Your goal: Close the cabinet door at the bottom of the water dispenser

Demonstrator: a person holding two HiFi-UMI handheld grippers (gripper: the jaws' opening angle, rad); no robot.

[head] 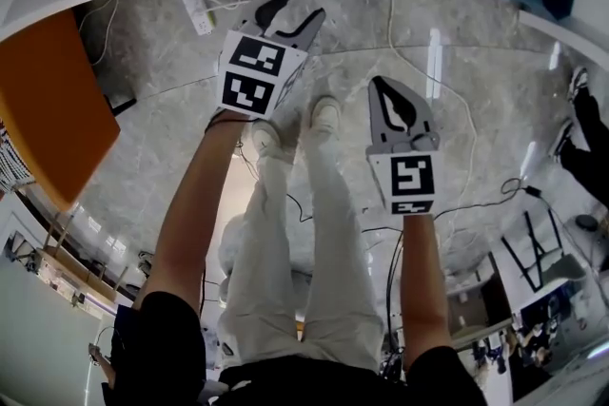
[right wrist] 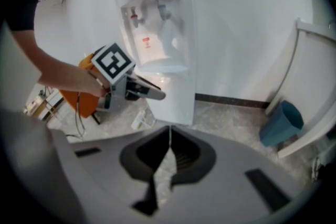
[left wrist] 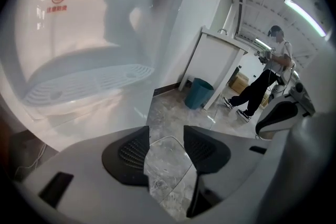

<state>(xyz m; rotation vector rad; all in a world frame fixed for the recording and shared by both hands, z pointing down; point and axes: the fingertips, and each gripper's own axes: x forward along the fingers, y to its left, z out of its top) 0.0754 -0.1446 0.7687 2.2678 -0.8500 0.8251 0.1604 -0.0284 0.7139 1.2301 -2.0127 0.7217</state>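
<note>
Left claw [left wrist: 166, 132] part open, empty; right claw [right wrist: 169, 134] closed, empty; water dispenser [right wrist: 163, 44] stands upright.

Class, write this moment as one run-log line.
left gripper: open, empty | right gripper: shut, empty | water dispenser: left gripper near its lower front

Teal round plastic bin [right wrist: 281, 123] on glossy grey marbled floor [right wrist: 231, 118]. Just beside bin, white slab-sided table [right wrist: 315, 76]. Behind bin, plain white wall [right wrist: 247, 18] with dark skirting [right wrist: 231, 99].
</note>
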